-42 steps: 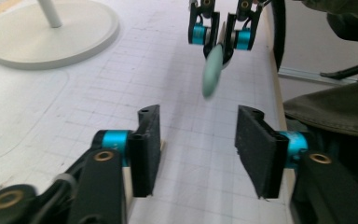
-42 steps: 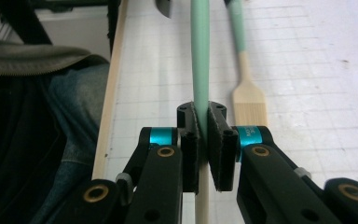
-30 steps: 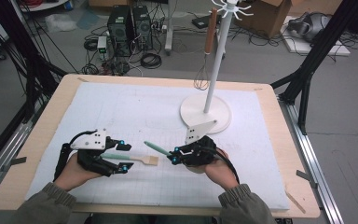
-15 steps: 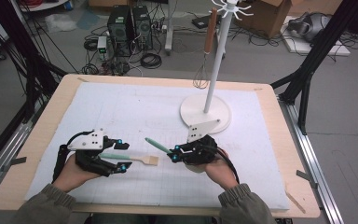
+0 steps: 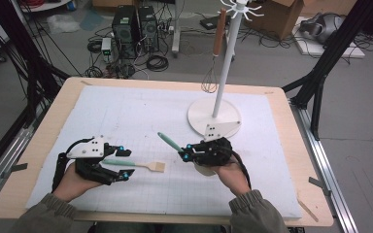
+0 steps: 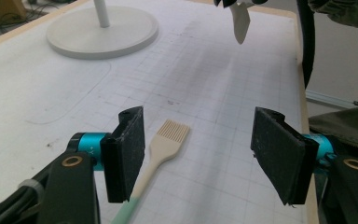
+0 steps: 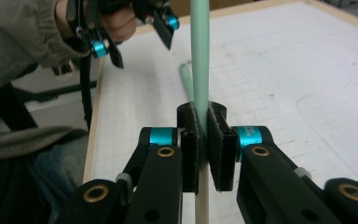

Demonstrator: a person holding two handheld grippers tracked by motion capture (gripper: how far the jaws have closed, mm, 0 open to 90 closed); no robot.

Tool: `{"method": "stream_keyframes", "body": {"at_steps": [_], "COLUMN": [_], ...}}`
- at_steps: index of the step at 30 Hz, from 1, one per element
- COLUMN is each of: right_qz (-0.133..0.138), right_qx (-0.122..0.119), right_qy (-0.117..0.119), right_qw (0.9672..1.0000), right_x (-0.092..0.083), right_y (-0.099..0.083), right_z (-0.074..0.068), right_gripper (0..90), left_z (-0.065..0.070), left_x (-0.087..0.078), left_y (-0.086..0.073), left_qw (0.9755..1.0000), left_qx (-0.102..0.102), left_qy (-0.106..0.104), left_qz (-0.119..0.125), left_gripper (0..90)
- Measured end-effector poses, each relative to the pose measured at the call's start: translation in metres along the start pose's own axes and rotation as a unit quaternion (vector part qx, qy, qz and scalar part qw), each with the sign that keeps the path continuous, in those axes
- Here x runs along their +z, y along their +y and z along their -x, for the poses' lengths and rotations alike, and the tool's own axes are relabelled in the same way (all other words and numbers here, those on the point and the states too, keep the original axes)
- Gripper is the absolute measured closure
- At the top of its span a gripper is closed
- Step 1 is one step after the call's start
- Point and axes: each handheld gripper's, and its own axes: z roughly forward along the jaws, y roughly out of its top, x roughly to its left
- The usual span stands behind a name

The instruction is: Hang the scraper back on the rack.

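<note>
Two grippers, two green-handled utensils on the white mat

The right gripper (image 5: 186, 154) clenches a spatula (image 5: 169, 142) by its handle, lifted near the stand (image 5: 214, 116); the left gripper (image 5: 122, 162), jaws released, straddles a pastry brush (image 5: 135, 164) lying flat on the mat (image 5: 126, 111) at near left.

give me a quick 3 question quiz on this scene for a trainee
1. True or false: the right gripper is shut on a green-handled utensil.
2. What lies on the mat between the left gripper's open pads: A a whisk, B a pastry brush, C a spoon?
3. What hangs on the white stand?

Key:
1. True
2. B
3. A whisk with a brown handle
</note>
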Motion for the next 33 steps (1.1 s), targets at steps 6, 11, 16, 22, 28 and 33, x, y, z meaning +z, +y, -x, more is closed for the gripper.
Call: {"method": "stream_keyframes", "body": {"at_steps": [6,11,16,22,28,33], "right_qz": [0.029,0.062,0.078,0.093,0.084,0.093], "right_qx": [0.017,0.029,0.027,0.032,0.032,0.035], "right_qy": [-0.021,-0.041,-0.054,-0.061,-0.065,-0.071], "right_qw": [0.9992,0.9968,0.9951,0.9932,0.9938,0.9925], "right_x": [-0.013,-0.027,-0.038,-0.046,-0.049,-0.056], "right_y": [0.000,0.001,0.006,0.007,0.011,0.016], "right_z": [0.007,0.013,0.017,0.022,0.026,0.032], "right_gripper": [84.4,84.4,84.4,84.4,84.4,84.4], "left_z": [-0.002,-0.003,-0.005,-0.008,-0.011,-0.013], "left_x": [-0.006,-0.010,-0.016,-0.024,-0.030,-0.033], "left_y": [-0.005,-0.010,-0.012,-0.017,-0.022,-0.024], "left_qw": [0.9999,0.9996,0.9990,0.9977,0.9959,0.9952], "left_qx": [-0.008,-0.016,-0.014,-0.028,-0.032,-0.033], "left_qy": [0.005,0.019,0.039,0.057,0.081,0.090], "left_qz": [0.010,0.013,0.014,0.023,0.023,0.023], "left_gripper": [32.9,30.1,28.5,27.5,24.2,24.1]}}
